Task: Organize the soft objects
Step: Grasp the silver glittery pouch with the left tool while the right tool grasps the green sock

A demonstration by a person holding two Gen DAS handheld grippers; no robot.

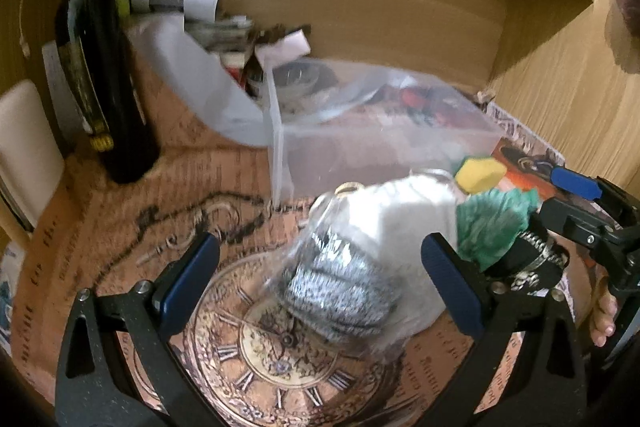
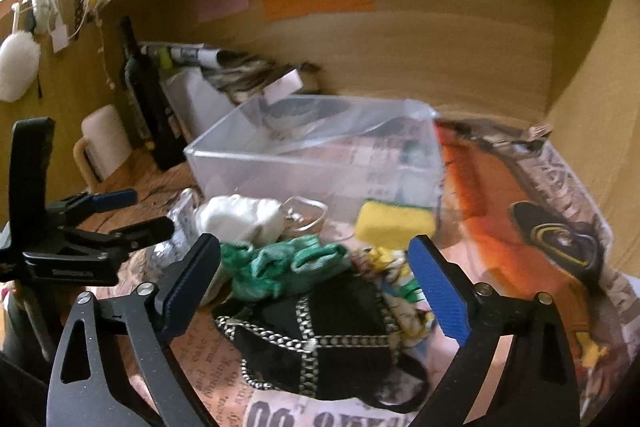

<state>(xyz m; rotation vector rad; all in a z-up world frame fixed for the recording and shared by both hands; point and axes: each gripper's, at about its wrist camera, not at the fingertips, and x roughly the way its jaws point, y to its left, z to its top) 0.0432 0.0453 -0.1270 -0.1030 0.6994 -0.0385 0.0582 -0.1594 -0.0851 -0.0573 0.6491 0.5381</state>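
A clear plastic box (image 1: 280, 155) (image 2: 224, 163) stands on the printed tablecloth. In front of it lie soft items: a clear bag with a steel scourer (image 1: 340, 287), a white cloth (image 1: 404, 211) (image 2: 240, 219), a green cloth (image 1: 492, 223) (image 2: 280, 267), a yellow sponge (image 1: 480, 175) (image 2: 394, 223) and a black pouch with silver trim (image 2: 320, 339). My left gripper (image 1: 320, 287) is open, its fingers on either side of the scourer bag. My right gripper (image 2: 316, 287) is open above the black pouch and green cloth.
A dark wine bottle (image 1: 100, 75) (image 2: 144, 95) stands at the left by a white container (image 1: 192, 79) with papers. A white mug (image 2: 104, 143) sits further left. Wooden shelf walls enclose the back and right. The left gripper shows in the right wrist view (image 2: 136, 211).
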